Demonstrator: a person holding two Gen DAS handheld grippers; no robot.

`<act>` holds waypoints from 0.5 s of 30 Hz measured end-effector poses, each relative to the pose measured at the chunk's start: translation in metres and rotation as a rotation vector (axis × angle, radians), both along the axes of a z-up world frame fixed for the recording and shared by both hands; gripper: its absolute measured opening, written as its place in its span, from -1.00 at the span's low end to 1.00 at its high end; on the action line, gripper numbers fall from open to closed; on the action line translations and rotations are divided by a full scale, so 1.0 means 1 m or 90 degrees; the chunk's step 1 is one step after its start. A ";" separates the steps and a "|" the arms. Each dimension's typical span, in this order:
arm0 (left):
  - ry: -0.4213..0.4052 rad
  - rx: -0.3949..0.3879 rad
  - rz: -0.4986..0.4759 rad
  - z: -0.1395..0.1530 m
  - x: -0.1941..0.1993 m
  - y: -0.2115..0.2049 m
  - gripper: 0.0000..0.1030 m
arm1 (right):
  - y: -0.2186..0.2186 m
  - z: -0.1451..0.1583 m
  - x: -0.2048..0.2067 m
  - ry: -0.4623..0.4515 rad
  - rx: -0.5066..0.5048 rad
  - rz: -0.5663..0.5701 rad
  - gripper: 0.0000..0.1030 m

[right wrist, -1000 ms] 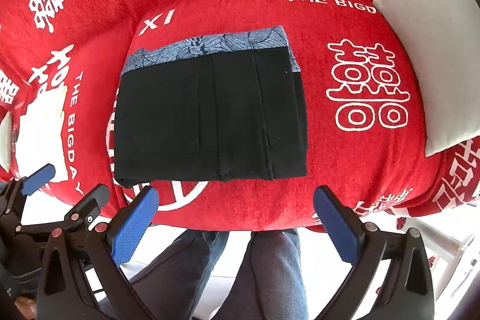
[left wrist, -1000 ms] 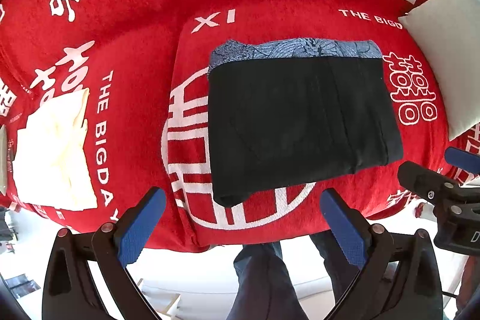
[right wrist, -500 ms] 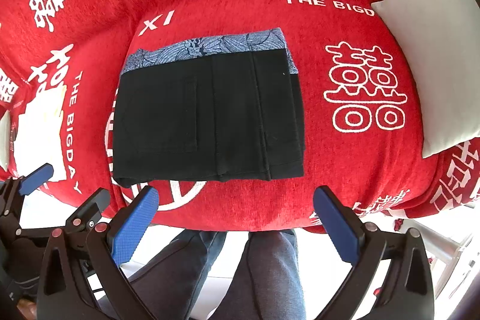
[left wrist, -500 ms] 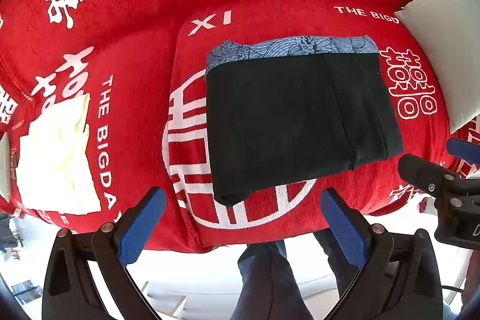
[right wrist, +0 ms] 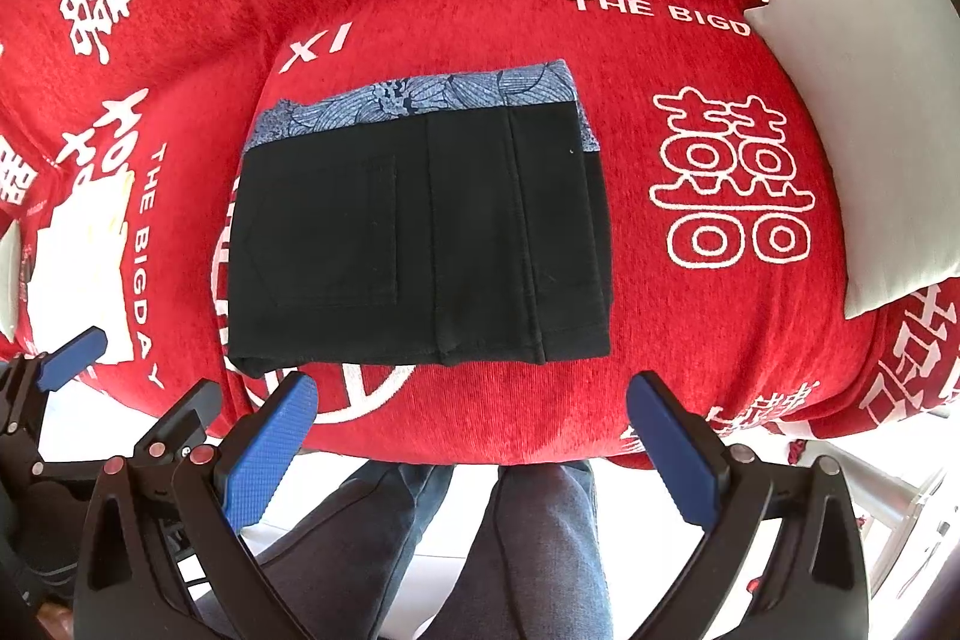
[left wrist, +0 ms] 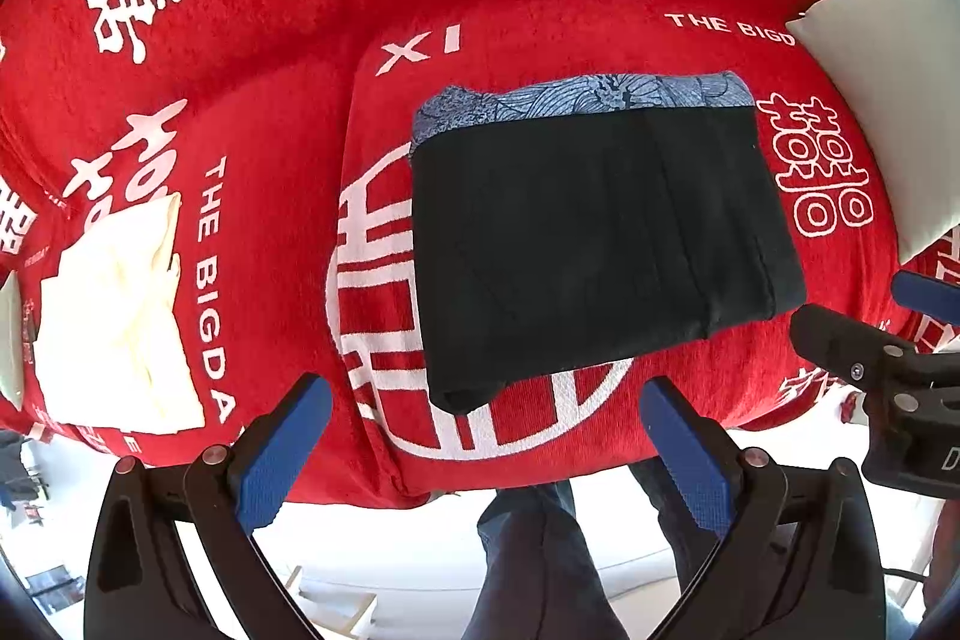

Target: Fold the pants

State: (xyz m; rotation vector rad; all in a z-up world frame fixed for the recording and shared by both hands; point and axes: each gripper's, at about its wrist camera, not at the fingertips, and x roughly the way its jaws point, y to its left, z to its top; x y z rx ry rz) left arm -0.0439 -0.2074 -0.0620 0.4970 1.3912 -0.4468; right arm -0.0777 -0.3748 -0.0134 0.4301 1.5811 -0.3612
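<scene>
The black pants (left wrist: 594, 244) lie folded in a flat rectangle on the red cover, with a blue patterned waistband lining (left wrist: 588, 100) showing along the far edge. They also show in the right wrist view (right wrist: 420, 238). My left gripper (left wrist: 480, 436) is open and empty, held off the near edge of the cover, below the pants' near left corner. My right gripper (right wrist: 474, 436) is open and empty, just off the near edge below the pants. Neither touches the pants.
The red cover (left wrist: 270, 112) with white characters drapes a cushioned seat. A folded cream cloth (left wrist: 114, 322) lies at the left. A pale grey pillow (right wrist: 858, 130) sits at the right. The person's legs in jeans (right wrist: 528, 550) stand below the edge.
Both grippers have drifted very slightly; the pants sit a touch lower in the left wrist view. The pants have not moved and both grippers stay open.
</scene>
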 end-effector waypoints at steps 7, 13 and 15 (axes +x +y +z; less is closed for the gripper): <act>0.004 0.002 -0.005 -0.002 -0.001 -0.002 1.00 | -0.001 0.000 0.001 0.000 0.000 -0.001 0.99; 0.006 0.001 -0.003 -0.002 -0.001 -0.002 1.00 | -0.001 -0.002 0.003 0.002 0.000 0.001 0.99; 0.006 0.002 -0.001 -0.003 -0.001 -0.002 1.00 | -0.001 -0.003 0.003 0.003 0.000 0.003 0.99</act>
